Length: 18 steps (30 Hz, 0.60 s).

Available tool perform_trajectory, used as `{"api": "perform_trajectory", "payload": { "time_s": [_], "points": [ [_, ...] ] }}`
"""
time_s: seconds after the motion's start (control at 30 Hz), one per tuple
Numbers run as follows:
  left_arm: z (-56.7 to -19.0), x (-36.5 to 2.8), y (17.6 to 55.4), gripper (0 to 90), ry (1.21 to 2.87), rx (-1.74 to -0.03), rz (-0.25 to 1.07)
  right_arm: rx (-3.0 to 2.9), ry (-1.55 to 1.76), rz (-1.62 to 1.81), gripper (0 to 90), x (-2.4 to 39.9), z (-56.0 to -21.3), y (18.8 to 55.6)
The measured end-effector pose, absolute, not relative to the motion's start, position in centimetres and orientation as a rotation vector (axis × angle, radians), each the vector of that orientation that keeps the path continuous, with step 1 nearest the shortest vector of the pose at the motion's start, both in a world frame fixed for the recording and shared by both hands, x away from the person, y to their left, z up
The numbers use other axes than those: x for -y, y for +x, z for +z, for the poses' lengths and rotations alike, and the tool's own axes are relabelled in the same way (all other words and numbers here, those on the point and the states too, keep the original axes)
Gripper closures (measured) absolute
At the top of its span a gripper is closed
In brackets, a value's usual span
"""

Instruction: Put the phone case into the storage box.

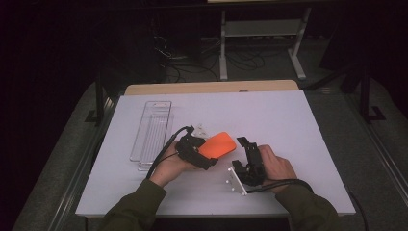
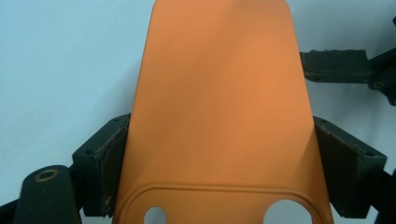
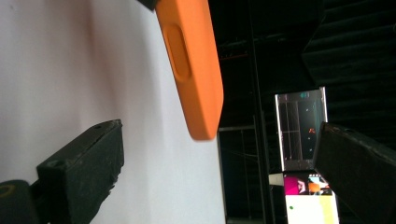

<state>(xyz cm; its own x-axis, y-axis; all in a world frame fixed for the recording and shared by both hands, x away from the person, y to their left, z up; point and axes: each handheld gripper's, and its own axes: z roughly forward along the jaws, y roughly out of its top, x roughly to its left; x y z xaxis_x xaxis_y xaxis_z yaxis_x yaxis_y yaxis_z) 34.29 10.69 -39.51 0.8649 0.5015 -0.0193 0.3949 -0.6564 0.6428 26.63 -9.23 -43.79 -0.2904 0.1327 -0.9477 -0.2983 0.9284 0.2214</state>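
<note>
An orange silicone case [image 1: 219, 144] with rounded corners is held just above the white table [image 1: 288, 125], near its middle. My left gripper [image 1: 204, 153] is shut on it; in the left gripper view the case [image 2: 219, 107] runs away between the two pads [image 2: 112, 163], which press on its long edges. Round cut-outs show at its near end. My right gripper [image 1: 240, 153] stands open just to the right of the case, jaws wide apart with nothing between them. In the right gripper view [image 3: 219, 177] the case [image 3: 191, 65] hangs edge-on ahead of the jaws, apart from them.
A clear plastic tray [image 1: 151, 134] lies on the left part of the table. A small clear piece [image 1: 199, 130] sits just behind the left gripper. The table's front edge runs close under both forearms. Beyond the far edge are a wooden board [image 1: 211, 87], cables and a stand.
</note>
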Motion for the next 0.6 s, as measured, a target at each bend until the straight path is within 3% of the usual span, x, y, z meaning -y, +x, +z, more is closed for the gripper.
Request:
{"api": "perform_trajectory", "payload": {
  "time_s": [0.6],
  "points": [
    [-39.1,-10.0,33.6,15.1,2.373,-0.562,0.172,-1.734,-0.222,0.382,1.4,7.8,-44.5,26.2]
  ]
}}
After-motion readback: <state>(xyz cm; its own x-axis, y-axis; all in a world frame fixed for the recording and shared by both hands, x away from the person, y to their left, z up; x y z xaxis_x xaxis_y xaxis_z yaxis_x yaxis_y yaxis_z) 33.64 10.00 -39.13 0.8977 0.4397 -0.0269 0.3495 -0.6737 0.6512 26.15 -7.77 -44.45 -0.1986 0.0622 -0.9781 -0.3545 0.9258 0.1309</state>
